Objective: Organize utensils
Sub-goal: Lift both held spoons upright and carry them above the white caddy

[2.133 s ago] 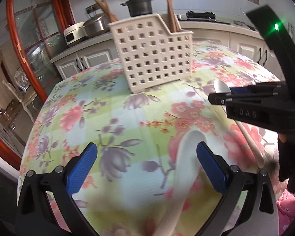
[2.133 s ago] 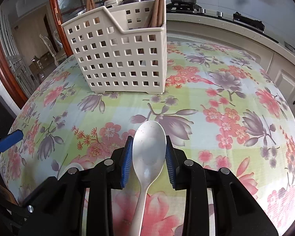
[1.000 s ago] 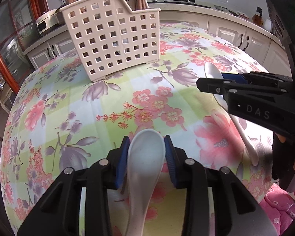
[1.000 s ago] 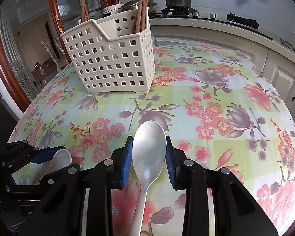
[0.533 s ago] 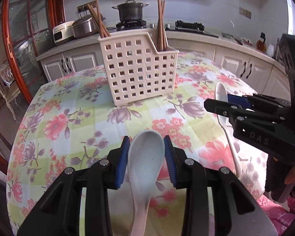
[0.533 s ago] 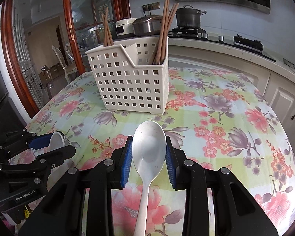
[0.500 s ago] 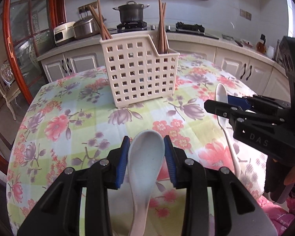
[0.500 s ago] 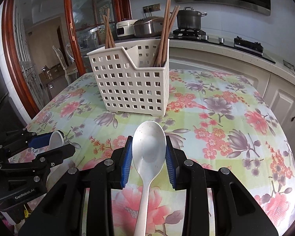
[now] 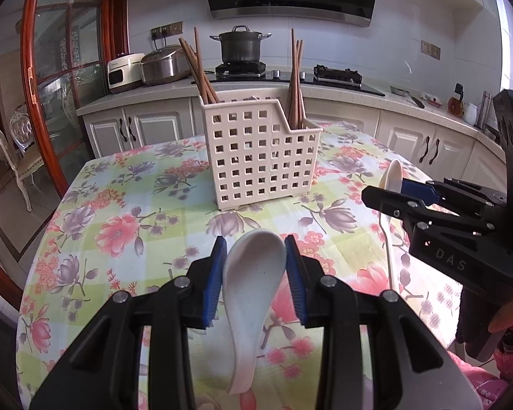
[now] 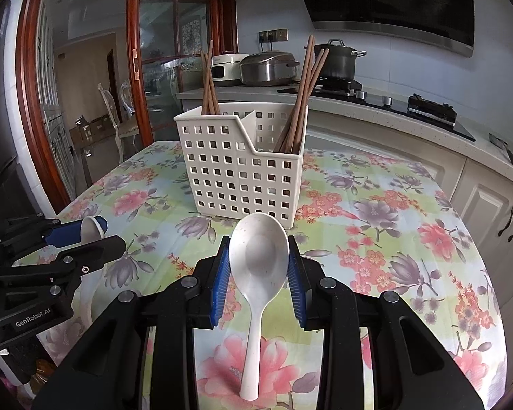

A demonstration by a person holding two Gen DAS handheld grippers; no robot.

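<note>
Here both grippers are up off the flowered tablecloth (image 9: 119, 205), each clamped on a white spoon of its own. The left gripper (image 9: 255, 266) has its blue pads pressed against the two sides of the bowl of a short, thick soup spoon (image 9: 251, 294), whose stubby handle runs back between the black fingers toward the camera; the jaws stand fairly narrow, as wide as the bowl and no more. The right gripper (image 10: 258, 268) holds the long-handled spoon (image 10: 258, 273) in the same way — pads on either side of the bowl, hollow side up, the slim handle trailing straight back along the middle of the frame. In the left wrist view the right gripper appears at the right edge, its spoon seen edge-on with the tip poking up past the pads; in the right wrist view the left gripper shows at the left edge with the rim of its spoon's bowl just visible. Ahead of both, standing on the cloth near the middle of the table, is the cream perforated caddy (image 10: 242, 174), with a lower front section and a taller back one. Two bundles of brown chopsticks (image 10: 299, 102) stand in it — one at the back left corner, one leaning at the right. Behind the table runs a kitchen counter (image 9: 359, 99) with a dark pot (image 9: 241, 46) on the hob and rice cookers (image 9: 160, 66) to the left.
</note>
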